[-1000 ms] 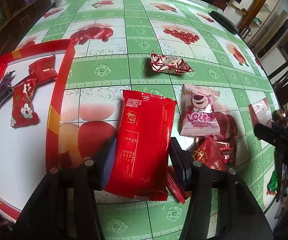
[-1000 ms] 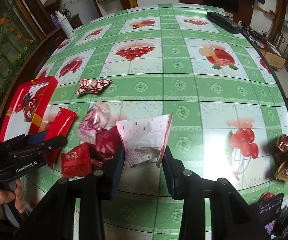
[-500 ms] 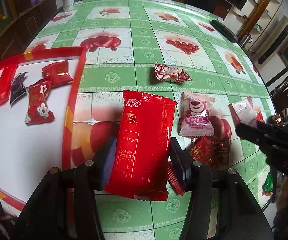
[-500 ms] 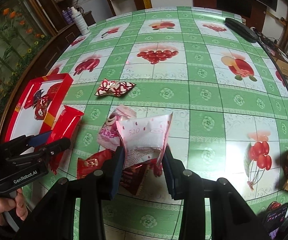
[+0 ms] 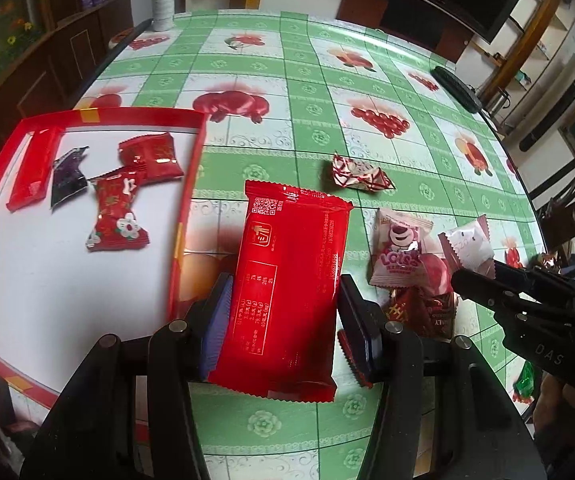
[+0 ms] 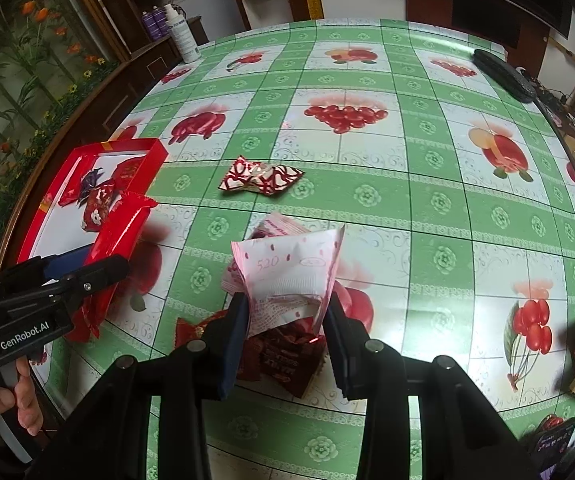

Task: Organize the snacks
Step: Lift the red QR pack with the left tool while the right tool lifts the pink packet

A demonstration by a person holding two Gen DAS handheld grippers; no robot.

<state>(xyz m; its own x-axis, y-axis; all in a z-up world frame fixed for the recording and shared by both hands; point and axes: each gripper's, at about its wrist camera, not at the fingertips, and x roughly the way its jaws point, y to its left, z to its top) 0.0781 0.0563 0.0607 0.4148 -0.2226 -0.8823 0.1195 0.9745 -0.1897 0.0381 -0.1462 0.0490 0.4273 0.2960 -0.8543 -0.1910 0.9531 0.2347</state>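
Carrying is the step in hand: each gripper holds one snack clear of the table (image 5: pixel 271 420), bound, as it appears, for the red tray (image 5: pixel 183 216). The left gripper (image 5: pixel 283 320) is clamped on a red packet (image 5: pixel 287 280), which stands between the pads just right of the tray's near wall. The right gripper (image 6: pixel 285 332) is clamped on a pink-white sachet (image 6: pixel 287 272) above the loose snack pile (image 6: pixel 279 356). Both grippers point steeply downward over the table. The next move calls for bringing the red packet over the tray's wall, lowering it onto a bare part of the floor beside the four snacks (image 5: pixel 115 212) there, then releasing. The sachet should follow.
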